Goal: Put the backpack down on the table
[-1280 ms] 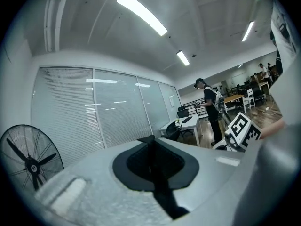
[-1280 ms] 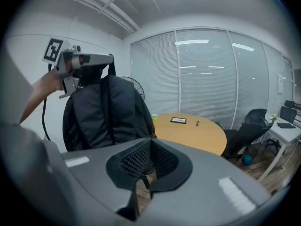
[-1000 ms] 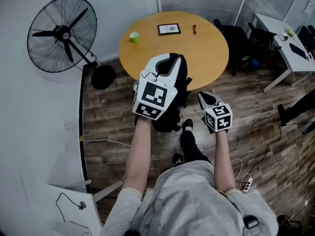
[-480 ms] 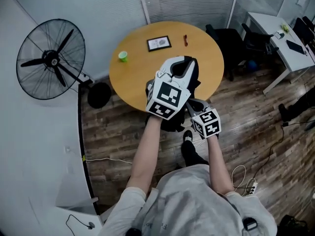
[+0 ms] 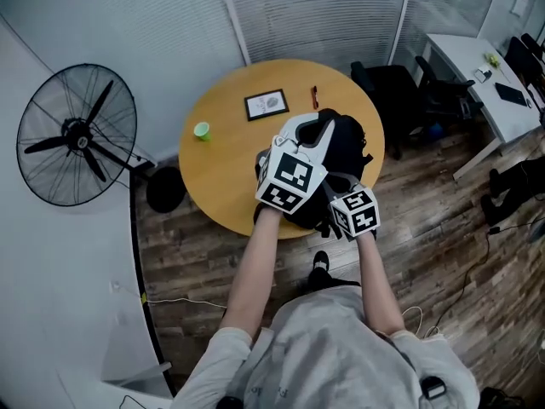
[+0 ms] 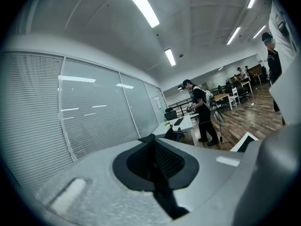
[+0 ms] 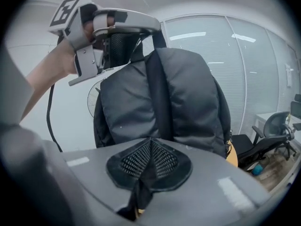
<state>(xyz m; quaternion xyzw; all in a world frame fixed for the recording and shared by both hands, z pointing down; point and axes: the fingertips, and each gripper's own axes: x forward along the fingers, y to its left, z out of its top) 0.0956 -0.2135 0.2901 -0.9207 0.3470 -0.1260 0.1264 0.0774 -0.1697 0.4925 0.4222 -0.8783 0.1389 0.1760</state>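
Observation:
The black backpack (image 5: 345,147) hangs upright over the near right edge of the round wooden table (image 5: 226,169); whether its bottom touches the tabletop is hidden. My left gripper (image 5: 317,131) is shut on the handle at its top, and the right gripper view shows that grip (image 7: 136,29) above the pack's padded back (image 7: 164,98). In its own view the left gripper (image 6: 153,149) has its pads together on a thin black strap. My right gripper (image 5: 338,186) is low at the pack's near side. It (image 7: 149,161) is shut on a black strap.
On the table lie a green cup (image 5: 201,130), a framed picture (image 5: 266,104) and a red pen (image 5: 313,96). A standing fan (image 5: 77,135) is at the left, dark chairs (image 5: 392,83) and a white desk (image 5: 477,66) at the right. People stand far off (image 6: 200,109).
The backpack went from hanging over the floor in front of the table to up over its near edge. Both grippers moved forward with it; the right one closed in against the pack.

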